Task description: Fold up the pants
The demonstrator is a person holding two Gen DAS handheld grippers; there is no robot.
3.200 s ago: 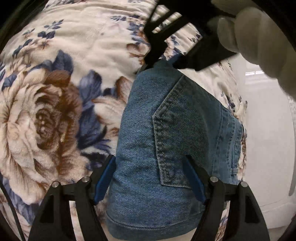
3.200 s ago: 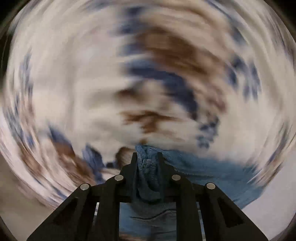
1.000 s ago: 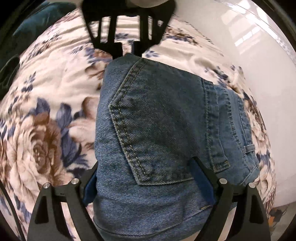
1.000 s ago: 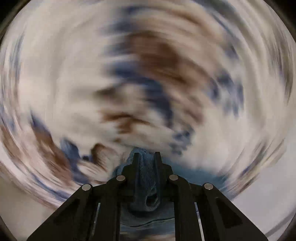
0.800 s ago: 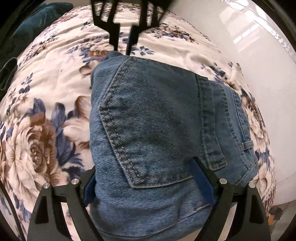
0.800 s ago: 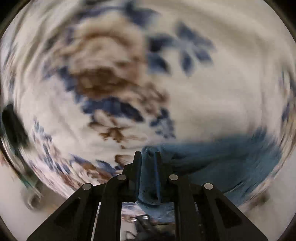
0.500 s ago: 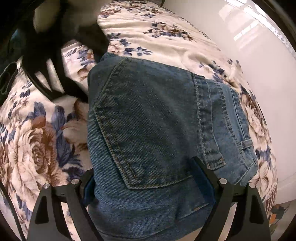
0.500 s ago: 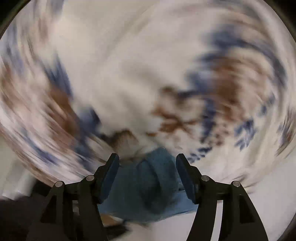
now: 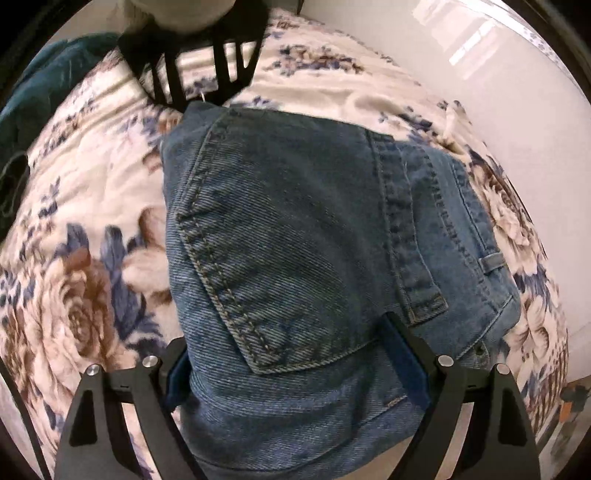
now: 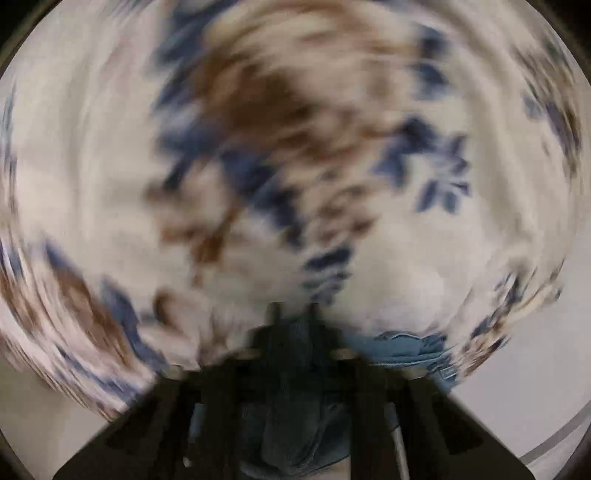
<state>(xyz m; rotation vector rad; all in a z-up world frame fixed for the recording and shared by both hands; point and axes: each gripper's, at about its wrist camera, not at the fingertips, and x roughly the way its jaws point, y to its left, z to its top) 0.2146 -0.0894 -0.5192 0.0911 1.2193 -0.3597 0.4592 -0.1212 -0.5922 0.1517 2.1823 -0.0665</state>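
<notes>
Folded blue jeans (image 9: 295, 221) lie back pocket up on a floral bedspread (image 9: 92, 184). My left gripper (image 9: 284, 332) points steeply down over their near end, jaws wide and open, the denim bulging between its blue pads (image 9: 402, 354). At the far corner of the jeans stands my right gripper (image 9: 201, 99), held by a white-gloved hand (image 9: 184, 14). The right wrist view is smeared by motion. There the right gripper (image 10: 295, 314) has its fingers close together with dark denim between them, and more of the jeans (image 10: 402, 347) shows to the right.
The bedspread (image 10: 221, 147) spreads out to the left and beyond the jeans. A dark teal cloth (image 9: 44, 85) lies at the upper left. A white glossy surface (image 9: 498, 74) runs along the right edge of the bed.
The right gripper opened, let go of the jeans' far corner and swung off to the left. It has come back to that corner and shut. The left gripper has stayed where it was.
</notes>
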